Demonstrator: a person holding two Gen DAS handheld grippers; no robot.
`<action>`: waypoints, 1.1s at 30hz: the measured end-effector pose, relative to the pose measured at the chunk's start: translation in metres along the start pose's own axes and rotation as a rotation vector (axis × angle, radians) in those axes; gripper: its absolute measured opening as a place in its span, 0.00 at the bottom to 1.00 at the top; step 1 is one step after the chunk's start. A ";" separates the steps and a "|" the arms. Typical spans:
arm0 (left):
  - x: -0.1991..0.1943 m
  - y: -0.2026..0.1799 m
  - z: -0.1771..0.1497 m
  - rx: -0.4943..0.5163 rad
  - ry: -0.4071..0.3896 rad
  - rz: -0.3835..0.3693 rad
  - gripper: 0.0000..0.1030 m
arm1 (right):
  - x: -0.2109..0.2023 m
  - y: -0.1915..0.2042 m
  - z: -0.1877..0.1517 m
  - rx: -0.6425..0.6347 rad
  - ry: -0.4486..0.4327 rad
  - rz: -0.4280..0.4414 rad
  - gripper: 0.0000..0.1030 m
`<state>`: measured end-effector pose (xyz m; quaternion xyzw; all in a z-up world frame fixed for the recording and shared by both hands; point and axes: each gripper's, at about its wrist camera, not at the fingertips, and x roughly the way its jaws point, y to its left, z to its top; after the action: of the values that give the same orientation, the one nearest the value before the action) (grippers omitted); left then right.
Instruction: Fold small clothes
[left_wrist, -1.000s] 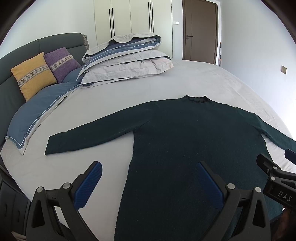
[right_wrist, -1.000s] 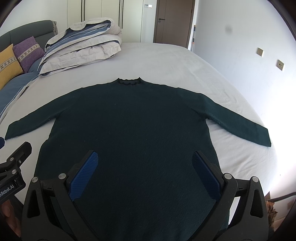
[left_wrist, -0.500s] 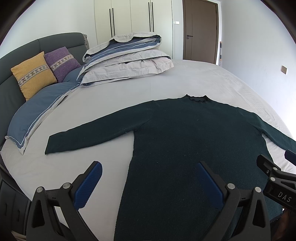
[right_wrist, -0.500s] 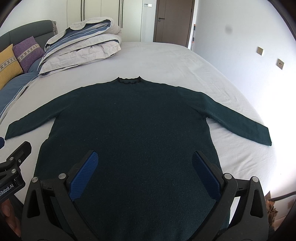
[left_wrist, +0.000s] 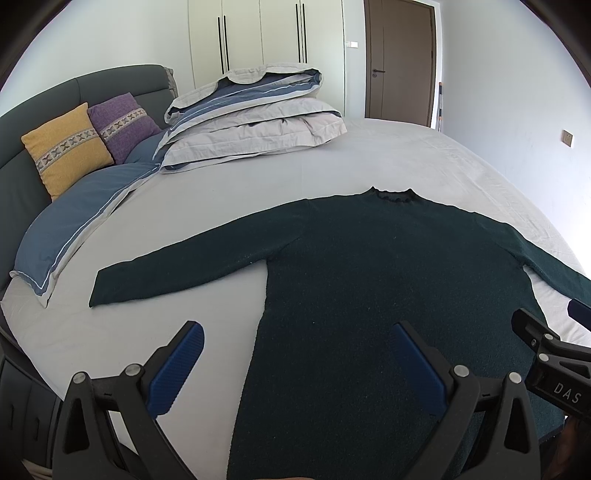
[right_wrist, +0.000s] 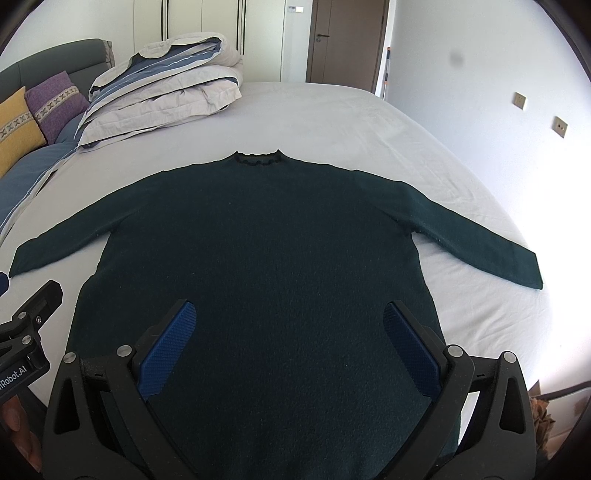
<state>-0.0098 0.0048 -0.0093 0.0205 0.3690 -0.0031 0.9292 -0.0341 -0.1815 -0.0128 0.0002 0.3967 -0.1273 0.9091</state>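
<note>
A dark green long-sleeved sweater (left_wrist: 388, 280) lies flat on the white bed sheet (left_wrist: 207, 206), neck away from me, both sleeves spread out sideways; it fills the middle of the right wrist view (right_wrist: 266, 266). My left gripper (left_wrist: 299, 354) is open and empty, held above the sweater's lower left edge. My right gripper (right_wrist: 288, 332) is open and empty above the lower body of the sweater. The sweater's hem is hidden behind the grippers. Each gripper shows at the edge of the other's view.
A folded grey and blue duvet (left_wrist: 251, 114) sits at the far left of the bed. Yellow (left_wrist: 66, 147) and purple (left_wrist: 122, 125) cushions lean on the grey headboard. A blue pillow (left_wrist: 74, 218) lies at the left. A brown door (left_wrist: 402, 62) stands behind.
</note>
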 end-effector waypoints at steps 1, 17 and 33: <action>0.001 -0.002 0.000 0.000 0.001 0.001 1.00 | 0.001 0.000 -0.001 0.000 0.001 0.001 1.00; 0.002 -0.001 -0.002 0.000 0.003 0.004 1.00 | 0.004 0.000 -0.005 -0.003 0.010 -0.002 1.00; 0.027 0.004 -0.010 -0.053 0.094 -0.080 1.00 | 0.024 -0.087 -0.001 0.182 -0.003 0.069 1.00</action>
<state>0.0027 0.0092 -0.0346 -0.0189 0.4125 -0.0292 0.9103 -0.0396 -0.2715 -0.0217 0.0962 0.3820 -0.1312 0.9097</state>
